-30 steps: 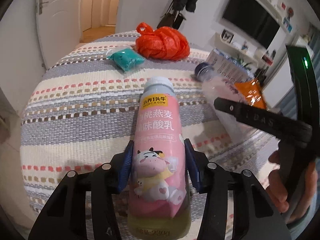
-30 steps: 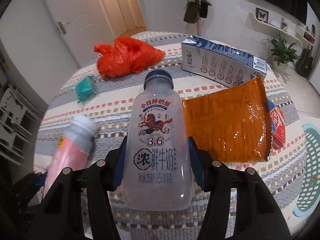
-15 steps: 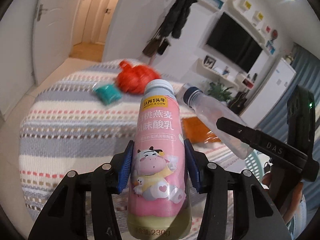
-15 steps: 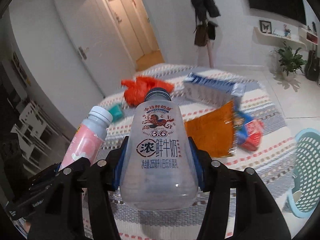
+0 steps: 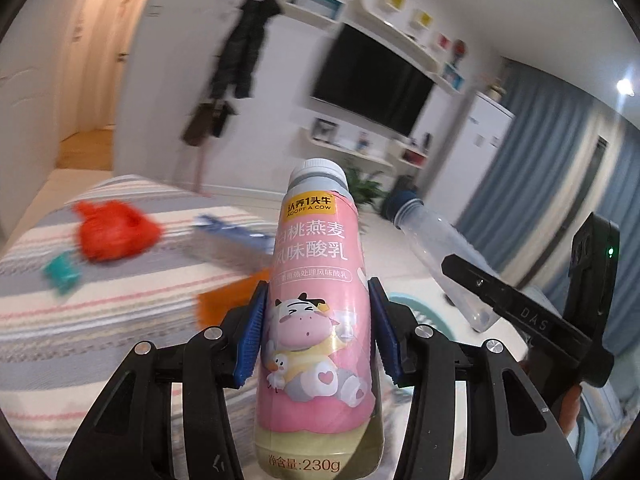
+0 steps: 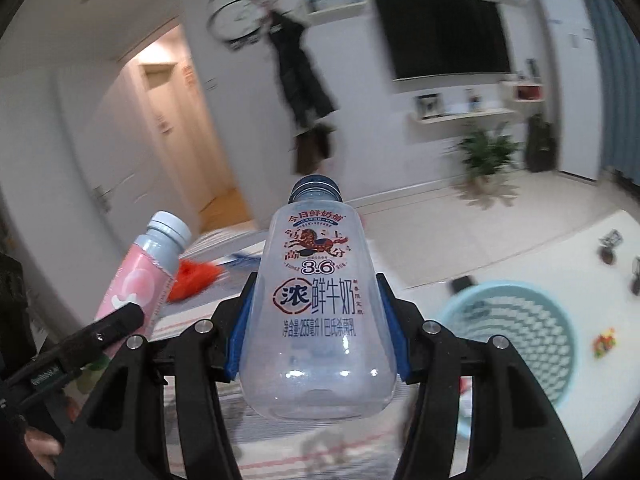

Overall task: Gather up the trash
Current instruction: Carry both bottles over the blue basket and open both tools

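Left view, step: carrying; the left gripper (image 5: 316, 330) is clamped on the pink bottle (image 5: 316, 312), upright between its pads, above the bed (image 5: 100, 320).
Right view, grip: the right gripper (image 6: 316, 332) pinches the clear bottle (image 6: 318, 320).
Next: judged, swing both over the basket (image 6: 516, 344), near right, then release.

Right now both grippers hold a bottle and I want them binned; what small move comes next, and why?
Probably swing the right gripper toward the basket on the floor to its right. It is shut on the clear bottle, lifted off the bed, and the basket's mouth lies open there. The left gripper, shut on the pink bottle, can follow.
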Demonstrator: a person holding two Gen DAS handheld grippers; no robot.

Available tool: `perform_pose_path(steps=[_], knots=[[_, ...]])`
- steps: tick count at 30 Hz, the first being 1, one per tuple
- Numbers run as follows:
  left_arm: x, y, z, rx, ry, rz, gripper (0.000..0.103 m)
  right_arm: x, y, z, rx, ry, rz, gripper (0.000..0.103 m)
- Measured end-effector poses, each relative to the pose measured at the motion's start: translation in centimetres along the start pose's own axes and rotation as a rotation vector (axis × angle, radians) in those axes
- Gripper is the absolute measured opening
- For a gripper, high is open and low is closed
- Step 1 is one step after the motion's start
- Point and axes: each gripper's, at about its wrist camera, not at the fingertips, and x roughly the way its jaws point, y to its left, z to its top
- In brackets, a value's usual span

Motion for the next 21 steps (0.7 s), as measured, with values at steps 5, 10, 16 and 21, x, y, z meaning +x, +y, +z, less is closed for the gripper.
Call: perform_pose_path(steps=[5, 10, 16, 21], knots=[[4.9, -4.7, 0.1, 0.054, 0.063, -0.080, 0.047, -0.7, -7.3, -0.4, 0.102, -0.010, -0.108, 0.052], [10.6, -8.4, -0.9, 0.061, 0.164, -0.150, 0.047, -0.5, -13.7, -1.7, 0.199, 0.020, -0.193, 0.052], [17.2, -10.8, -3.7, 0.052, 0.296, -0.193, 0.047, 1.5, -19.2, -4.2, 0.288, 0.115, -0.264, 0.052], [21.0, -12.1, -6.2, 0.069, 0.390, -0.188, 0.047, 3.9, -22.1, -6.7, 0.351, 0.214, -0.302, 0.052]])
